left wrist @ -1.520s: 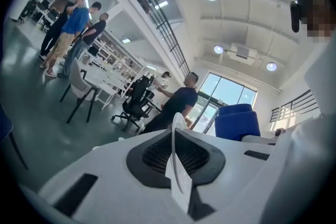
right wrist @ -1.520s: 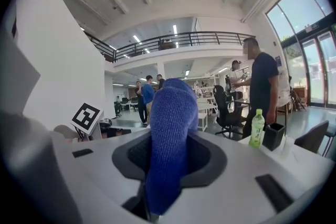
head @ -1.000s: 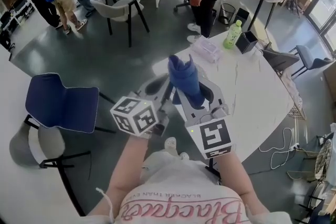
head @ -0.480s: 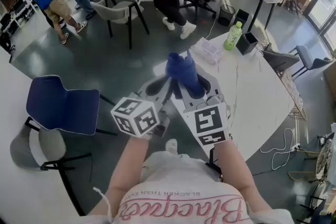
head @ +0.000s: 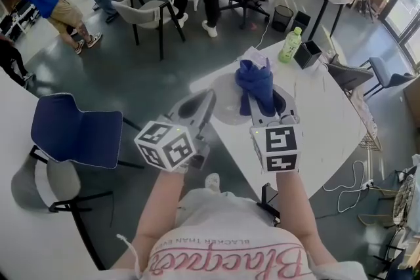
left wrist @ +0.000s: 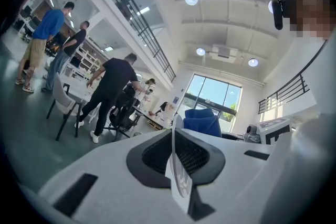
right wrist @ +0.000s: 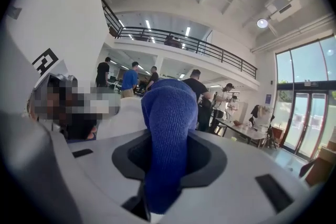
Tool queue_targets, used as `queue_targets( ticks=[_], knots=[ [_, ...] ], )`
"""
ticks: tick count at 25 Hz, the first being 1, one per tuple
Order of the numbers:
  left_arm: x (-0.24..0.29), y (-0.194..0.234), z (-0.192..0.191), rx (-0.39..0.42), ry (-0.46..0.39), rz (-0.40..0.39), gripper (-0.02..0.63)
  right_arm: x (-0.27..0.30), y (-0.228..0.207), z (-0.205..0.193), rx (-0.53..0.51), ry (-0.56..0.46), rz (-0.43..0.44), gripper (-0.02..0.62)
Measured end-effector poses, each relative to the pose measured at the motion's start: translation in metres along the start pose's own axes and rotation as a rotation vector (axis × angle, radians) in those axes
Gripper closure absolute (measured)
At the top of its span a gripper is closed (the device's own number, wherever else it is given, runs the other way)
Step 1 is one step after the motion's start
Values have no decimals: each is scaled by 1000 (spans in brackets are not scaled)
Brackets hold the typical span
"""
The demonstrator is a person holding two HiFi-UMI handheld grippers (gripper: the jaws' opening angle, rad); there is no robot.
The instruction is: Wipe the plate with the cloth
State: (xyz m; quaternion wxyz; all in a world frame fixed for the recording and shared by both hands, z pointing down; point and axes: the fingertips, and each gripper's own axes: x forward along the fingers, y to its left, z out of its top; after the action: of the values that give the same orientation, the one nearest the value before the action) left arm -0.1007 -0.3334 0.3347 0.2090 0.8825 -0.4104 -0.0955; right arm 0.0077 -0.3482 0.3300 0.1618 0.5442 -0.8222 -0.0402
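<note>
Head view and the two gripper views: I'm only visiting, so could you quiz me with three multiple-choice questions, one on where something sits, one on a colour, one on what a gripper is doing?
1. Where does the green bottle stand?
A) on the white table
B) on a shelf
C) in a sink

2. What colour is the cloth?
A) red
B) blue
C) yellow

3. What state is the left gripper in?
A) wide open and empty
B) shut on the edge of the plate
C) shut on a spoon

Answers:
1 A: in the head view the bottle stands upright at the table's far end.
2 B: the fabric is deep blue in the head view and the right gripper view.
3 B: the left gripper view shows the thin white plate clamped edge-on between its jaws.
</note>
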Motion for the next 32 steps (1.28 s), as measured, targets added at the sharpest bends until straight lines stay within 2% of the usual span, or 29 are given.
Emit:
queue_targets(
  ticks=[4,8,10,17,21,26,32],
  knots=[
    [1,4,-1,-10,-6,4,589,-8,-18,-10,40,16,-50,483],
    [2,8,3,-15,-18,8,589,-28,-22,2,85,-45,-55,483],
    [2,9,7,-17,-27,9,589,-37,-13,13,113,-80,-11,483],
    [3,2,13,-20,-41,1,589,-38,56,40,176,-131,230,483],
    [1,-4,11,-40,-48,-4,589,-23,81,33,142,-95,282,483],
    [-7,3,9,-70,-56,5,589,-12,92,5,116,-11,323,483],
    [-8,-2,4,-49,-35,-17,588,-13,76,-29,139,74,288,483]
  ],
)
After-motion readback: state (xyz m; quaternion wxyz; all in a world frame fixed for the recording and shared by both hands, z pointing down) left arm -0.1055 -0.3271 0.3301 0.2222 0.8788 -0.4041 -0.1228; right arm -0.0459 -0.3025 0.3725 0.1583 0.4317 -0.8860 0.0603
